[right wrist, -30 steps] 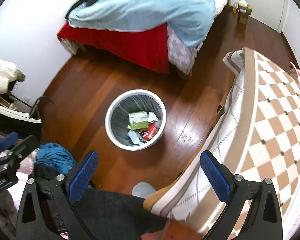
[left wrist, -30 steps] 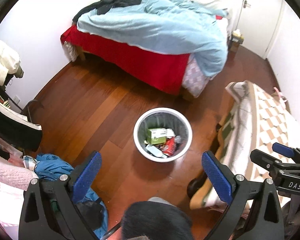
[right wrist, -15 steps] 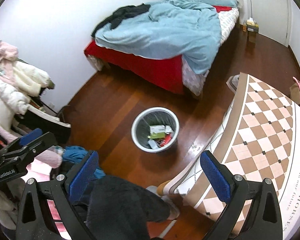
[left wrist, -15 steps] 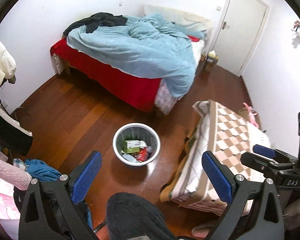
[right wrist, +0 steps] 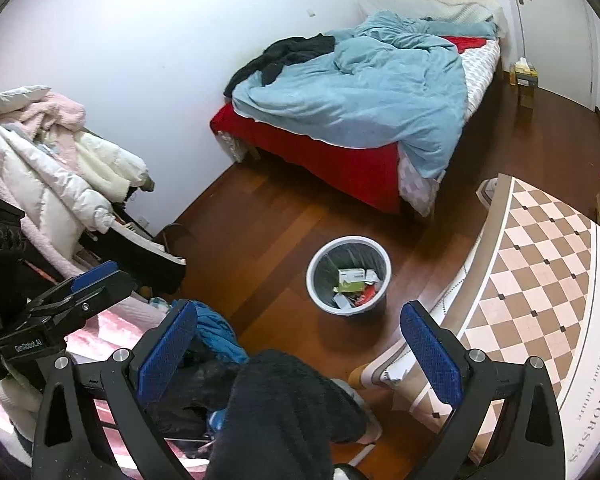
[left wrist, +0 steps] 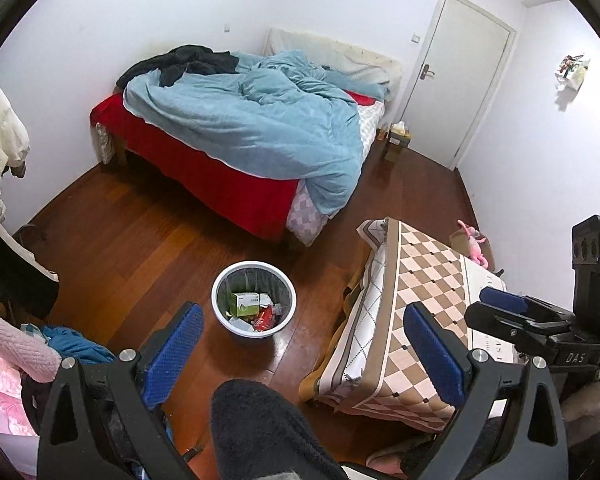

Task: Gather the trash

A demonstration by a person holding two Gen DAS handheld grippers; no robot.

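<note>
The bin (left wrist: 253, 305) stands on the floor (left wrist: 140, 248) between the bed (left wrist: 236, 140) and the checked bench (left wrist: 420, 300), well below both grippers. The left gripper (left wrist: 304, 350) and right gripper (right wrist: 298, 350) have their jaws spread wide, empty. In the bin lie a green carton (left wrist: 244, 304), a red wrapper (left wrist: 265, 318) and paper scraps, likely light and crushable. The bin looks like thin stiff plastic, with a dark liner; I would pinch its rim (right wrist: 348, 242), not the smooth wall
</note>
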